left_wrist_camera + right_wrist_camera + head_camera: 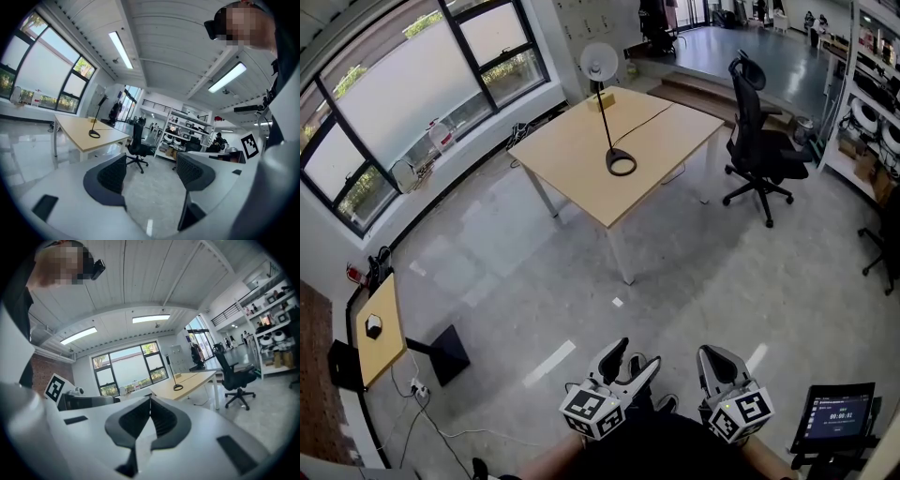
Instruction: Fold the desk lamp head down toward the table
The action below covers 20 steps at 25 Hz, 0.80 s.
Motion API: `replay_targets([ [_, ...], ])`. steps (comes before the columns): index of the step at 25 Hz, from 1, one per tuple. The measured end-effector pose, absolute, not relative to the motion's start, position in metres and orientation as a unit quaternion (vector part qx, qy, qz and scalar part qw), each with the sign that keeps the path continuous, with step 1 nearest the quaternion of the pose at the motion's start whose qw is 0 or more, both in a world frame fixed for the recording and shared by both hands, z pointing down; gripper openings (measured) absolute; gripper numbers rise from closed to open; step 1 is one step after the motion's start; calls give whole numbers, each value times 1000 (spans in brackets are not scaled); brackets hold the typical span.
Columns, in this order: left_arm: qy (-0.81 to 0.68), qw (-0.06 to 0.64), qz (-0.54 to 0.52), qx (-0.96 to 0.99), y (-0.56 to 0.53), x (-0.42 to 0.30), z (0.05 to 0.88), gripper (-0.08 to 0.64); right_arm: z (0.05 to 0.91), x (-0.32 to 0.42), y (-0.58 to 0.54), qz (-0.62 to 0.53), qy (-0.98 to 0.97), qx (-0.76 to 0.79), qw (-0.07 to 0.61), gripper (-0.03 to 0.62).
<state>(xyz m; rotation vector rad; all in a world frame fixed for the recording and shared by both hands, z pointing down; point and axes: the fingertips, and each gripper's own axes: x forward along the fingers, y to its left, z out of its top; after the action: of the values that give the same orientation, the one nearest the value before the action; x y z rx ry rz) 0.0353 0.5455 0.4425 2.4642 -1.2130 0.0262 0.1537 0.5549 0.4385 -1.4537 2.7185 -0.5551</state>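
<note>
1. Head view: left tool (628, 358) spread and empty, right tool (718, 356) pressed together, holding nothing.
2. At 12 o'clock, well apart, the desk lamp (599, 62) stands upright on the worktop (572, 159).
3. It is probably light with a stiff joint, so grip the head's rim.
4. No writing is legible.

Desk lamp (606, 117) upright on the table (572, 159) — thin black stem, ring base, round white head raised
</note>
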Motion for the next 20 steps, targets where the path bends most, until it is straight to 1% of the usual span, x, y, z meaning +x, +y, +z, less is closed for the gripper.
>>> replay_targets([
  [14, -415, 210, 12, 885, 502, 44, 454, 347, 451, 153, 515, -176, 862, -474, -19, 3],
  [20, -403, 208, 12, 891, 465, 47, 452, 347, 451, 155, 480, -178, 857, -484, -19, 3],
])
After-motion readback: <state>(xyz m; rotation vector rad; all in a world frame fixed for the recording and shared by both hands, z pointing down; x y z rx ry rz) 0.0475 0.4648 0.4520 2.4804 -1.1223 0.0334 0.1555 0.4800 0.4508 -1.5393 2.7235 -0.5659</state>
